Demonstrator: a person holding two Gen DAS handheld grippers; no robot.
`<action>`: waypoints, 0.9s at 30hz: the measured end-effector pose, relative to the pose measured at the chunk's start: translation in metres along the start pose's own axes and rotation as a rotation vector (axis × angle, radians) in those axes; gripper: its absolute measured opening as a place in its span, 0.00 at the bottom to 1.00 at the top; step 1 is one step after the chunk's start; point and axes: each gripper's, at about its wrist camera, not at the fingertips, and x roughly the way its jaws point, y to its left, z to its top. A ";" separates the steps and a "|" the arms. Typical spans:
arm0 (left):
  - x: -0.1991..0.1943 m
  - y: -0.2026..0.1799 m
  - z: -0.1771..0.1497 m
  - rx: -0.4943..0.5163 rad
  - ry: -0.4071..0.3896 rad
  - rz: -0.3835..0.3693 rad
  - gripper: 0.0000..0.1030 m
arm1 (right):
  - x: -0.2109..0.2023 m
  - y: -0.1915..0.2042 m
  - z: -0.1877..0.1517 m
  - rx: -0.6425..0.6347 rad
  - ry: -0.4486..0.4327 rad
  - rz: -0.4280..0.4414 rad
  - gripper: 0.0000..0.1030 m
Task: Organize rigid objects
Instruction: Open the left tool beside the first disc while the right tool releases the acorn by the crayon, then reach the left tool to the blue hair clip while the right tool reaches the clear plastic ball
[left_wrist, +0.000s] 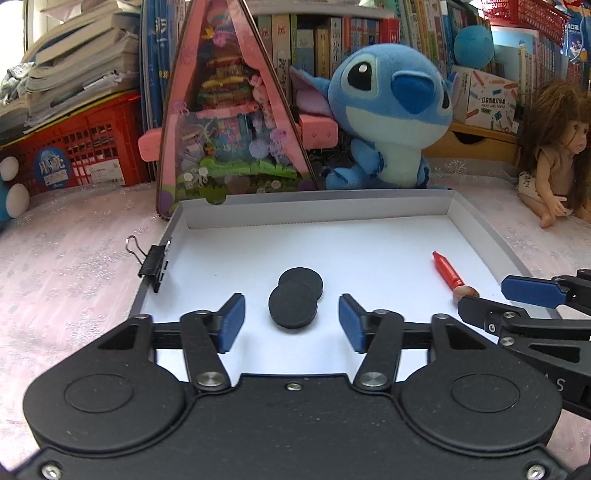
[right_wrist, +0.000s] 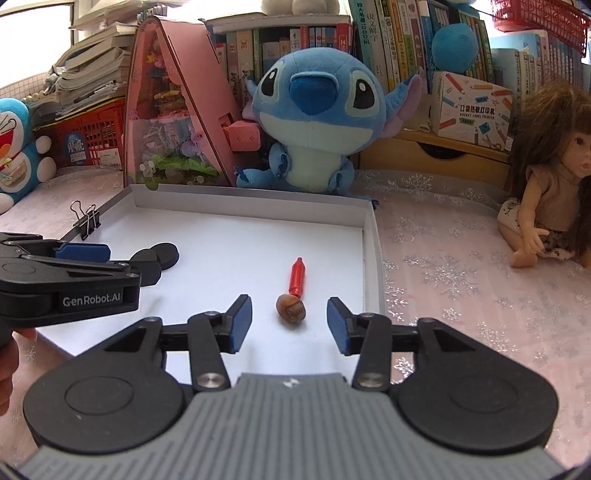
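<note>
A shallow white box lid (left_wrist: 317, 214) (right_wrist: 255, 199) lies on the pink cloth. Two black round discs (left_wrist: 293, 302) (right_wrist: 162, 254) lie overlapping inside it at the left. A red crayon (left_wrist: 447, 270) (right_wrist: 297, 277) lies at the right, and a brown hazelnut (right_wrist: 291, 309) (left_wrist: 466, 292) touches its near end. A black binder clip (left_wrist: 155, 260) (right_wrist: 87, 219) grips the lid's left wall. My left gripper (left_wrist: 291, 323) is open and empty, its jaws either side of the near disc. My right gripper (right_wrist: 290, 325) is open and empty, its jaws either side of the hazelnut.
A blue plush toy (left_wrist: 388, 110) (right_wrist: 314, 110) and a pink triangular toy house (left_wrist: 229, 110) (right_wrist: 173, 107) stand behind the lid. A doll (left_wrist: 554, 155) (right_wrist: 546, 177) sits at the right. Red crate (left_wrist: 74, 147), books and a wooden drawer unit (right_wrist: 432, 155) line the back.
</note>
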 end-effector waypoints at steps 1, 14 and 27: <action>-0.004 0.000 -0.001 0.001 -0.002 0.000 0.58 | -0.003 0.000 -0.001 -0.002 -0.005 -0.001 0.64; -0.064 -0.001 -0.031 0.008 -0.055 -0.038 0.80 | -0.058 0.000 -0.020 -0.016 -0.076 0.050 0.85; -0.121 0.000 -0.091 0.053 -0.097 -0.088 0.85 | -0.113 0.001 -0.061 -0.029 -0.135 0.085 0.90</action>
